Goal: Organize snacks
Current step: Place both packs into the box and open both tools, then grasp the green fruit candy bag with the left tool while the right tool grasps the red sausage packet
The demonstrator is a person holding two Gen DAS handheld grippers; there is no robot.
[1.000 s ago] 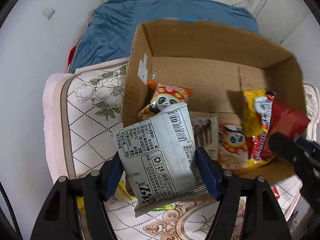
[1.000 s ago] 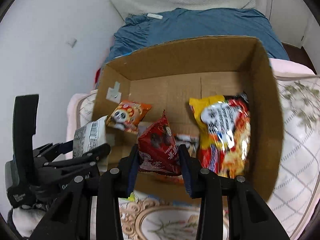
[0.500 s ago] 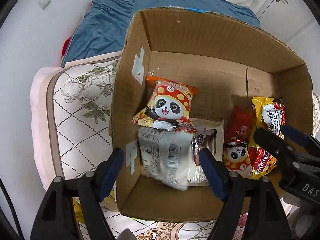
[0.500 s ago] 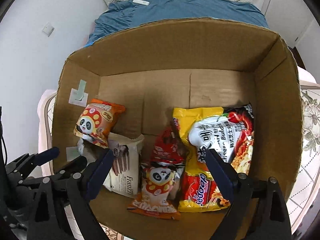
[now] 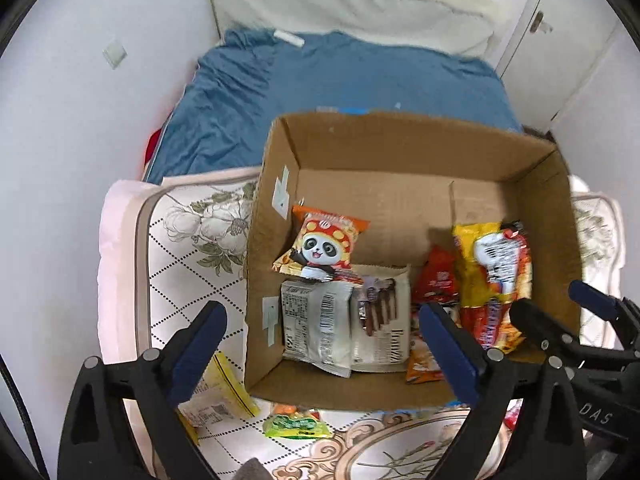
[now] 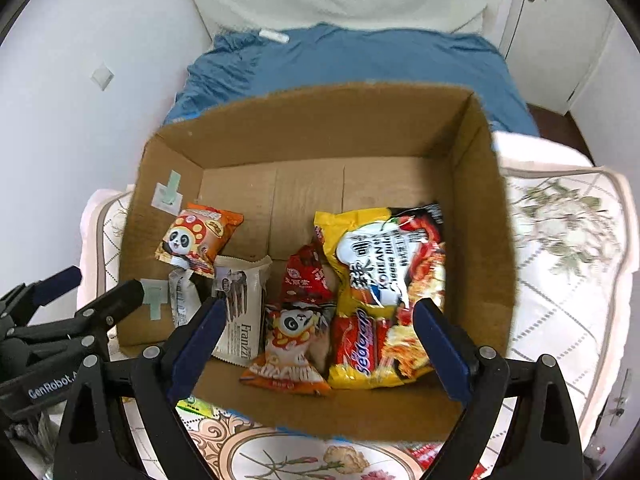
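Both grippers point steeply down over the open brown cardboard box [image 6: 484,240] on the floral quilted mat [image 5: 192,240]. The left gripper [image 5: 320,344] is spreading its blue-padded jaws, nothing pinched between them; the grey barcode-printed snack packet [image 5: 316,324] lies below on the box floor, beside the orange panda packet [image 5: 320,244]. The right gripper [image 6: 316,340] is also opening and empty, over the dark red snack pouch [image 6: 308,276] resting against the yellow noodle bag [image 6: 384,272].

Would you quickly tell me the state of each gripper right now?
Left gripper: jaws opening, holding nothing.
Right gripper: jaws open, holding nothing.
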